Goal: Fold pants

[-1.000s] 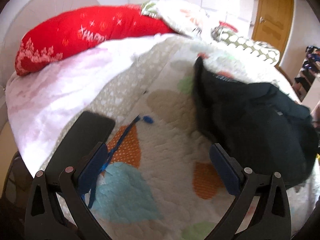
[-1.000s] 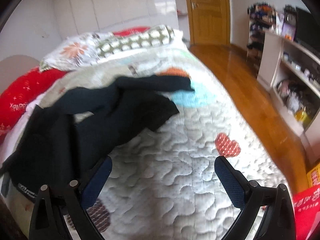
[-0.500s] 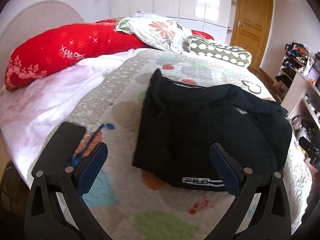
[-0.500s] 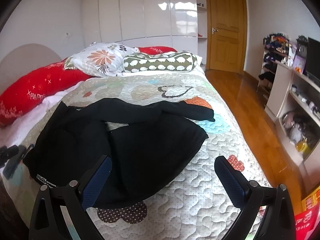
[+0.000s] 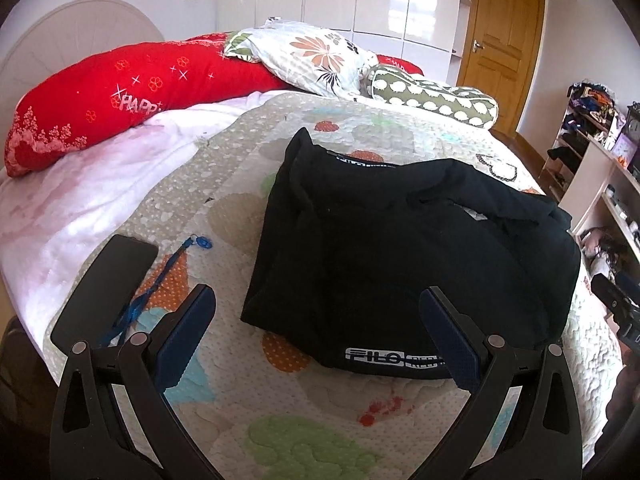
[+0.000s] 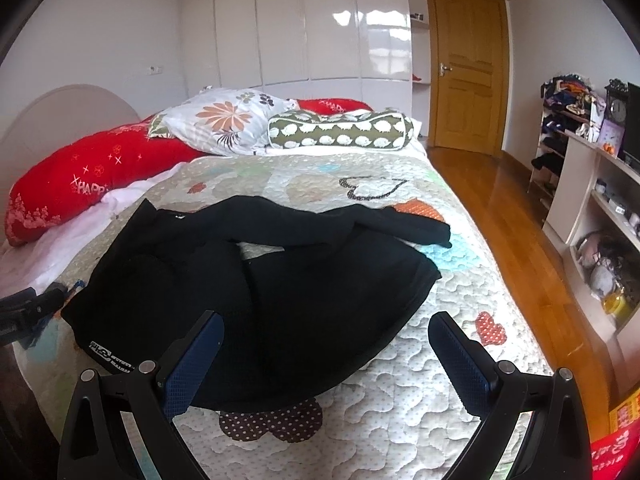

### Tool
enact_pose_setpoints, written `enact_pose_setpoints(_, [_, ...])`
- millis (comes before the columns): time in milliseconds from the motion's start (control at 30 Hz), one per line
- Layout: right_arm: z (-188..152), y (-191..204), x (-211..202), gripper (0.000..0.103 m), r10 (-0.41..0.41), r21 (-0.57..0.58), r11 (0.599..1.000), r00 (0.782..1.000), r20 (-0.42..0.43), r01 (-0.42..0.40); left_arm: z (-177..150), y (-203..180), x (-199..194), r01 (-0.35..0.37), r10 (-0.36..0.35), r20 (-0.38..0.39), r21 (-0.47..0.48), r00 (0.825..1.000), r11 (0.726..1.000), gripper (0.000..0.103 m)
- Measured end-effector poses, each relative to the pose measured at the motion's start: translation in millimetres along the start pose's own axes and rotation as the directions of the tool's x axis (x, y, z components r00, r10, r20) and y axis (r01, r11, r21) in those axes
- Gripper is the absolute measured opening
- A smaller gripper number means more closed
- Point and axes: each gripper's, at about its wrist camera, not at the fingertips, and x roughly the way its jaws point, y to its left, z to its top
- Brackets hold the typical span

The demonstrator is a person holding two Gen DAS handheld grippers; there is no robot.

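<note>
Black pants (image 5: 400,240) spread rumpled across the middle of the bed quilt (image 5: 304,432), waistband at the near edge, one leg crossed over toward the far right side. Left gripper (image 5: 320,332) wide apart, holding nothing, above the near edge. Right gripper (image 6: 326,360) likewise wide, empty. Phone (image 5: 108,284) near the left edge

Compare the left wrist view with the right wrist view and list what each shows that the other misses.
Only the left wrist view shows the dark phone lying flat on the quilt and its blue lanyard in full. Only the right wrist view shows both pant legs stretched toward the wooden floor, and the clock. Both show the black pants, the red pillow, the door and an open, empty tool: left tool, right tool.
</note>
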Motion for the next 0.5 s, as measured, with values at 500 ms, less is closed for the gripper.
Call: enact_pose_setpoints(500, [-4.5, -0.4, 7.4, 0.102, 0.004, 0.005, 1.000, 1.000, -0.016, -0.004, -3.3, -1.2, 8.5, -0.015, 0.015, -0.012, 0.009, 1.000, 1.000, 0.102])
